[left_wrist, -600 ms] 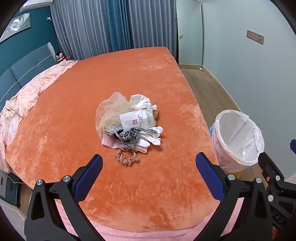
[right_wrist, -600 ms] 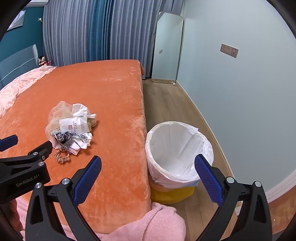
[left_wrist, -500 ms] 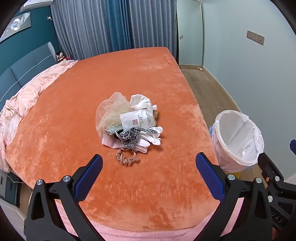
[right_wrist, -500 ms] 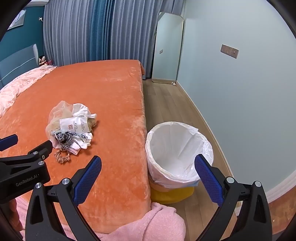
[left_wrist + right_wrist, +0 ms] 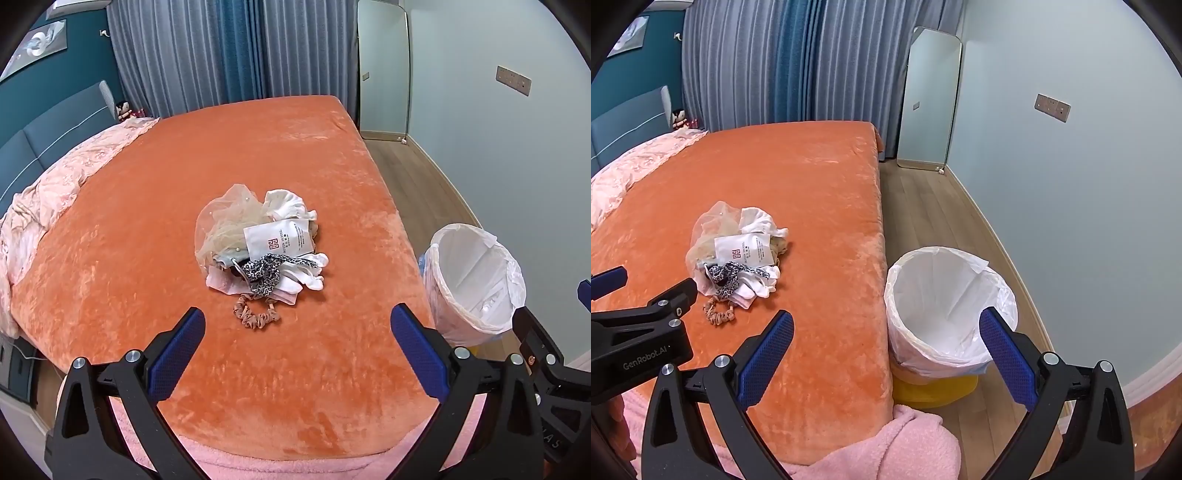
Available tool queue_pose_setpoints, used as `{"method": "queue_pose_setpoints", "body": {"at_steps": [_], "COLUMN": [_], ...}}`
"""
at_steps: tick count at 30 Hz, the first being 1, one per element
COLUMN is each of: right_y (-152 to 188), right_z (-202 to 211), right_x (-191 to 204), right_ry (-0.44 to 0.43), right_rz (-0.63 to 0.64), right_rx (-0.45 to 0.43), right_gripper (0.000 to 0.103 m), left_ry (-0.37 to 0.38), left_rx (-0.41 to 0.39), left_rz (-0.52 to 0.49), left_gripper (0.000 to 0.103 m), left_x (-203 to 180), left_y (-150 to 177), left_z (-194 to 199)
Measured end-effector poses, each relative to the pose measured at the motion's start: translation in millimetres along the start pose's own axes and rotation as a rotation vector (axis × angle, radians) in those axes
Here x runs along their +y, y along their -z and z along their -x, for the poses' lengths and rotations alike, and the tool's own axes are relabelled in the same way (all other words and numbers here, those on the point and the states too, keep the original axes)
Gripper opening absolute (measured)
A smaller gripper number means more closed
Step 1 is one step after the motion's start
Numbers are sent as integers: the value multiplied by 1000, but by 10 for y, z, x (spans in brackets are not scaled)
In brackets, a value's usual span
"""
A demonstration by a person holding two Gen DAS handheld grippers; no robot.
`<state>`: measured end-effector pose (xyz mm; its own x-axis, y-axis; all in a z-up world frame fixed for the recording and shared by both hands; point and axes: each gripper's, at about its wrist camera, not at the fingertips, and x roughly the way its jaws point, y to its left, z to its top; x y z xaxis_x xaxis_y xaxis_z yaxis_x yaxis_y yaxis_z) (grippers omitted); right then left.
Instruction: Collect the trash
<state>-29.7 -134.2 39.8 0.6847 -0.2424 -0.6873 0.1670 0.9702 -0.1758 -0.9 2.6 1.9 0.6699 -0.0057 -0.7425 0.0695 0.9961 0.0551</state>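
The left gripper (image 5: 297, 338) hangs above the near edge of the bed (image 5: 258, 155), its jaws spread wide and holding nothing. The right gripper (image 5: 886, 339) is also released and empty, over the bed's right edge. The trash pile (image 5: 258, 243) lies in the middle of the bed. The lined bin (image 5: 945, 306) stands on the floor beside the bed's right edge.

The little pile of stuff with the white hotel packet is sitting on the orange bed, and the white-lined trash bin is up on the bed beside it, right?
Not quite. The trash bin stands on the wood floor beside the bed, as the right wrist view shows. The pile with the hotel packet is on the bed.
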Motion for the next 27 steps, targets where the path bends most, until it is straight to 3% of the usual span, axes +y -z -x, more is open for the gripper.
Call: {"method": "queue_pose_setpoints", "body": {"at_steps": [27], "right_y": [-2], "right_z": [36], "right_x": [31], "right_ry": [-6], "right_rz": [12], "right_rx": [-5], "right_gripper": [96], "left_ry": [-7], "left_rx": [3], "left_rz": [17], "left_gripper": [96], "left_x": [69], "left_y": [18], "left_z": [25]}}
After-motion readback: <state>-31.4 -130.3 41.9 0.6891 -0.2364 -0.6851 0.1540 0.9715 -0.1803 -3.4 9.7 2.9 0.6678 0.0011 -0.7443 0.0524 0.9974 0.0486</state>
